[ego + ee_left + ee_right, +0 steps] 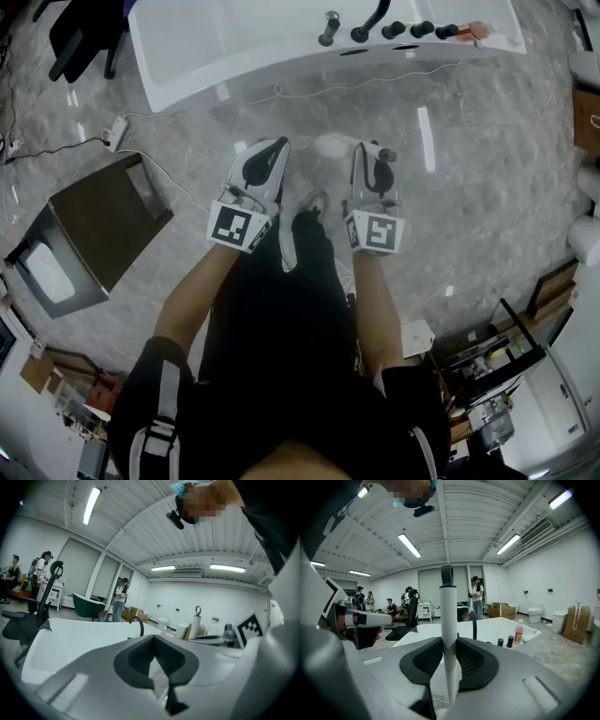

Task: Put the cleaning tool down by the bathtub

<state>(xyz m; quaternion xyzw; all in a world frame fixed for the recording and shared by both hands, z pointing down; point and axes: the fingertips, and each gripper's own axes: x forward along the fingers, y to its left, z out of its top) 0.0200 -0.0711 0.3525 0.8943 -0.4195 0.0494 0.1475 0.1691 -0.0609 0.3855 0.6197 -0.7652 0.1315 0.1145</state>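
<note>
The white bathtub point(272, 42) lies across the floor ahead of me; it also shows in the left gripper view point(70, 644) and the right gripper view point(501, 630). My right gripper point(367, 150) is shut on the cleaning tool point(448, 616), a white stick that stands upright between the pads point(471, 660) with a dark loop on top. From the head view the tool's white end point(334, 145) pokes out to the left of that gripper, above the marble floor. My left gripper point(272, 146) is held beside it, shut point(157, 667) with nothing in it.
A dark open box point(94, 244) stands on the floor at the left, with a power strip and cable point(114, 134) near the tub. Taps and bottles point(412, 30) line the tub rim. A black chair point(80, 37) is far left; shelves point(497, 361) at lower right. People stand in the background.
</note>
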